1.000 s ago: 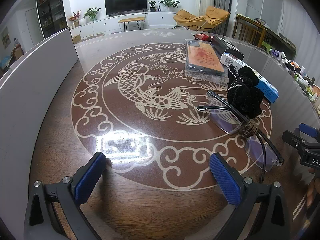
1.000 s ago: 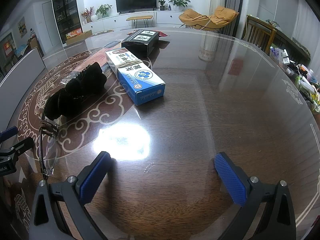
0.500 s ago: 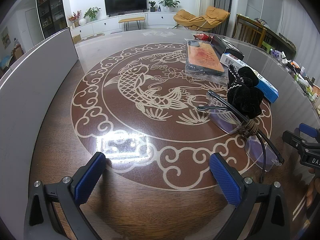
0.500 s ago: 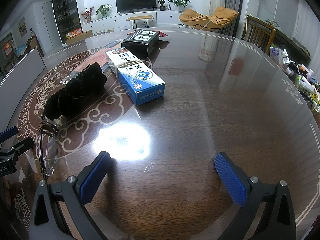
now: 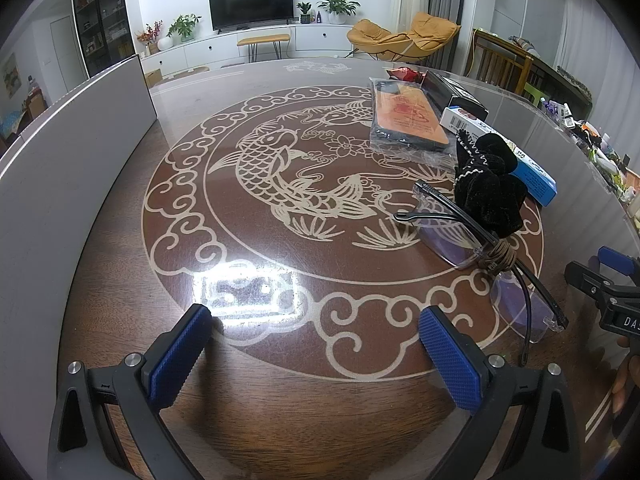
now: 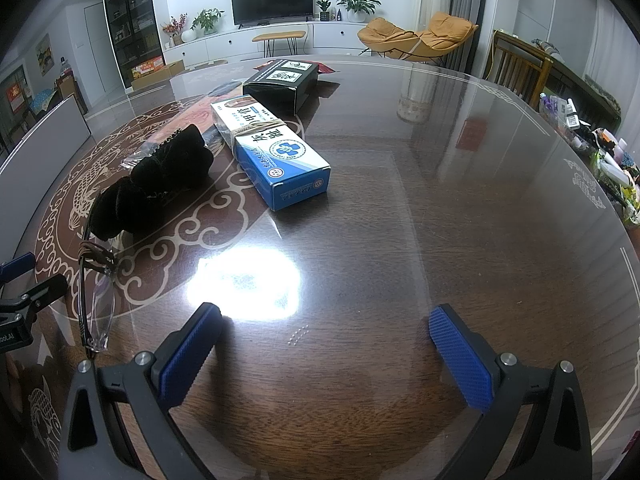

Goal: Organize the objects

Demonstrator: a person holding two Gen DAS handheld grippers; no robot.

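Beside the blue box (image 6: 276, 160), glasses (image 5: 480, 240) and black glove (image 6: 160, 184) await; both your claws (image 5: 316, 354) (image 6: 326, 354) hover spread, empty; reach for the glasses.

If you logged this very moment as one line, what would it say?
left gripper: open, empty | right gripper: open, empty | glasses, black scrunchie, blue box: on table, untouched

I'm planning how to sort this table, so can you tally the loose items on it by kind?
Boxes: 2, a blue and white box and a black box
Flat plastic-wrapped packs: 1, orange
Black fabric items: 1, a velvety bundle
Glasses: 1 pair
Red wrappers: 1, partly hidden
Total: 6
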